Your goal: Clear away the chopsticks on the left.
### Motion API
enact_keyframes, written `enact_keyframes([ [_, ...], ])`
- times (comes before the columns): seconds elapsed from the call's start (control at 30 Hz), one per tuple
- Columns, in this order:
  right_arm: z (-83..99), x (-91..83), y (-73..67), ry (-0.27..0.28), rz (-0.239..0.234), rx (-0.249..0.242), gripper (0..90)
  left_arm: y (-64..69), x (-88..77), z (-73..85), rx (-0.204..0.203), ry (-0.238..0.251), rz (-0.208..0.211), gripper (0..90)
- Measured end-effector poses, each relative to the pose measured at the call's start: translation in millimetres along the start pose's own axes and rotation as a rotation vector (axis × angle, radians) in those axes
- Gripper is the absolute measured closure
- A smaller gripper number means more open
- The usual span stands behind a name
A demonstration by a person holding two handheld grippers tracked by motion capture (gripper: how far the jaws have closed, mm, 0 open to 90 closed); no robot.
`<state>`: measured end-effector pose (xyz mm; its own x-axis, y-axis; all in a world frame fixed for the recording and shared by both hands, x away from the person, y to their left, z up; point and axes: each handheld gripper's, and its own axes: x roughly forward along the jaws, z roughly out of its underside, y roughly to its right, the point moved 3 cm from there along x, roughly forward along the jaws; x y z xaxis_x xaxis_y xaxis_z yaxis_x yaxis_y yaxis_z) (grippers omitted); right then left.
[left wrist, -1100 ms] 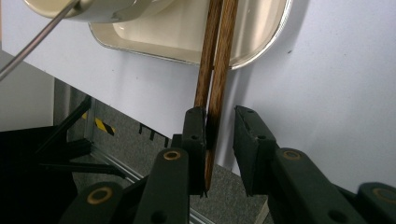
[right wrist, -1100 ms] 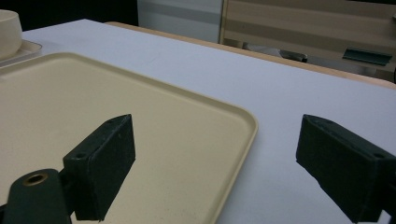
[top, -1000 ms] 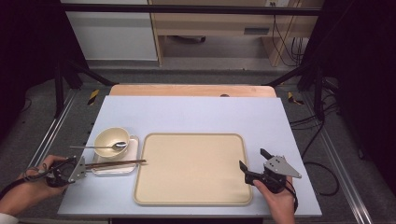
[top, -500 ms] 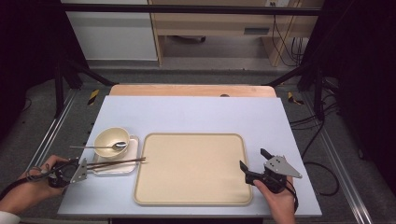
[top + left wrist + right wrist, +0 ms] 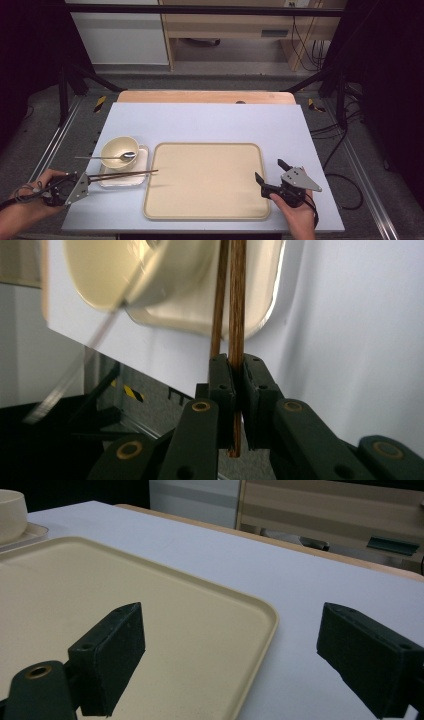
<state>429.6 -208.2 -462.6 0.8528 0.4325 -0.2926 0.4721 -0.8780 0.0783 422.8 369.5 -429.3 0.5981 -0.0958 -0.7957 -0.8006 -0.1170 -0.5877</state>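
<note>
Pinching a pair of brown wooden chopsticks (image 5: pixel 122 174), the left gripper (image 5: pixel 86 180) sits at the near left corner of the table (image 5: pixel 210 120). Its jaws have just been closing, and now they press together on the ends of the two sticks. In the left gripper view the chopsticks (image 5: pixel 231 300) stand side by side between the black pads. The sticks reach to the right, over the near edge of a small cream dish (image 5: pixel 142 160), and their tips end just at the left rim of the big tray (image 5: pixel 205 212). Whether the sticks touch the dish is hard to tell.

At the near right, the right gripper (image 5: pixel 272 176) is held in a hand (image 5: pixel 300 212) over the right edge of the big tan tray. Its jaws are spread wide, with nothing between them. In the right gripper view, the tray (image 5: pixel 150 610) lies under the two black jaws.

A little farther back on the left, a cream bowl (image 5: pixel 119 150) stands on the small dish. A metal spoon (image 5: pixel 107 157) lies across the bowl, with its handle pointing left.
</note>
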Motion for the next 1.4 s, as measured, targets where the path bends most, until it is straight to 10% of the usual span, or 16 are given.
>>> enact_keyframes([
  [0.5, -45.9, -9.6, -25.9, -0.073, -0.071, -0.123, 23.4, -17.3, -8.4, -96.7, 0.159, 0.110, -0.063, 84.3],
  [0.97, -91.3, 18.6, -79.9, -0.275, -0.294, -0.338, 41.8, -21.8, 14.6, -158.3, 0.270, 0.179, -0.051, 84.3],
  [1.4, -105.2, 59.9, -133.9, -0.484, -0.503, -0.376, 62.9, -9.0, 20.9, -181.4, 0.336, 0.204, -0.051, 84.3],
])
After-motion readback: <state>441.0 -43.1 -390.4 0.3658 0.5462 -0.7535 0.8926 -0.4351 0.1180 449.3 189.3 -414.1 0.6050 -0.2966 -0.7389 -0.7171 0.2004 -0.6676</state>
